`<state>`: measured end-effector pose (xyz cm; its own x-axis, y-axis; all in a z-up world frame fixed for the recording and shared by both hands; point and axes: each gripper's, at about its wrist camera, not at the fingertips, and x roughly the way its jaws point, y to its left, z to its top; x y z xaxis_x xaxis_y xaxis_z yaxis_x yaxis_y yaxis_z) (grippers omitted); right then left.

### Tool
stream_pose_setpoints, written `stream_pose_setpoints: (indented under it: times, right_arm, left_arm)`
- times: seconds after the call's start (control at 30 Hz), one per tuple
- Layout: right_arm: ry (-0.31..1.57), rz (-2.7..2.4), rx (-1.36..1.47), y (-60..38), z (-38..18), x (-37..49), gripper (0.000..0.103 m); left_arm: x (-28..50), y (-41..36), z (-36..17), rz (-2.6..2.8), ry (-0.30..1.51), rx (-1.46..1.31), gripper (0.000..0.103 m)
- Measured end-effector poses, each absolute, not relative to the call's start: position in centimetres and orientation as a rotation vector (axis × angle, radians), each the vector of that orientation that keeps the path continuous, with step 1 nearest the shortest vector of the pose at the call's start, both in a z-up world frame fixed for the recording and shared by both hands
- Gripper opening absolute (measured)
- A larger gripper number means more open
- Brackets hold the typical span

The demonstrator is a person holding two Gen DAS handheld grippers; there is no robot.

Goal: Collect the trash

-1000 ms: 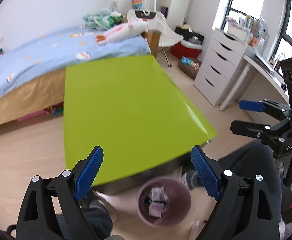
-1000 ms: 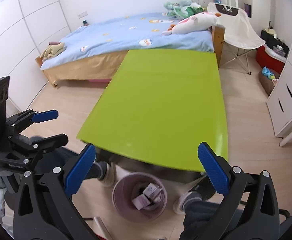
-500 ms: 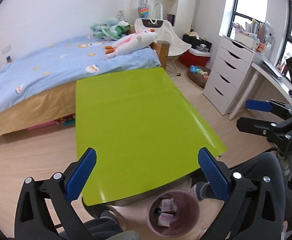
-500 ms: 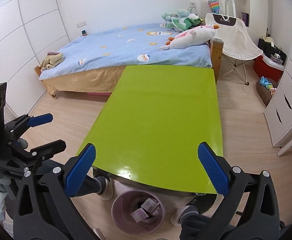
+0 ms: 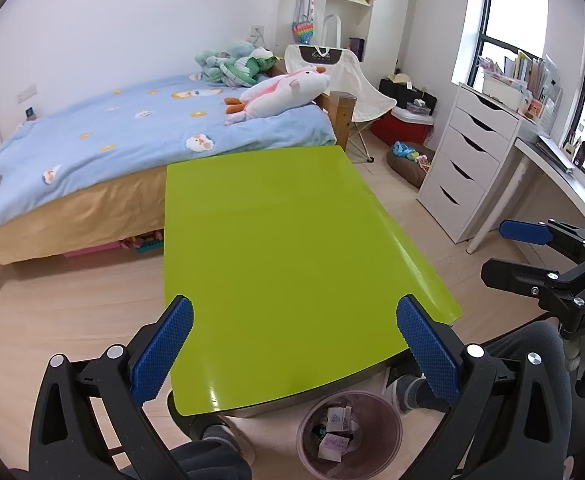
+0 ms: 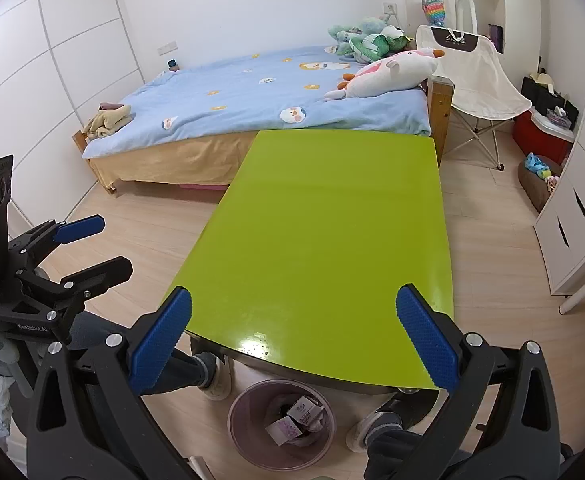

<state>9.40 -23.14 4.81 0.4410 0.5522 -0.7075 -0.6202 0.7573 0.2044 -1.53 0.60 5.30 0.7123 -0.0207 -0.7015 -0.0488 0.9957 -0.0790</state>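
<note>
A pink translucent trash bin [image 5: 348, 436] stands on the floor under the near edge of the bright green table [image 5: 284, 248]; it holds several small paper packets [image 5: 334, 432]. It also shows in the right wrist view [image 6: 282, 426]. My left gripper [image 5: 294, 344] is open and empty, held above the table's near edge. My right gripper [image 6: 294, 344] is open and empty, also above the near edge. Each gripper shows in the other's view: the right one [image 5: 532, 256], the left one [image 6: 72, 248]. The table top is bare.
A bed with a blue cover [image 5: 140, 148] and plush toys [image 5: 280, 92] stands beyond the table. A white drawer unit [image 5: 468, 160] and desk are at the right, a folding chair [image 5: 344, 80] behind. The person's legs and shoes [image 6: 212, 376] are by the bin.
Both grippers have risen and tilted up, so the table and room fill more of the view and the bin has slid toward the bottom edge. Both stay open.
</note>
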Motion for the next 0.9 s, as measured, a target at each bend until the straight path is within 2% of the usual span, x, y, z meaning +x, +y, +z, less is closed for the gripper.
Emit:
stream_pose_setpoints:
  times: [0.9]
  right_arm:
    - [0.848, 0.72, -0.099, -23.07, 4.51, 9.35, 0.1]
  left_arm:
    - [-1.74, 0.72, 5.55, 0.016, 0.758, -0.113, 0.098]
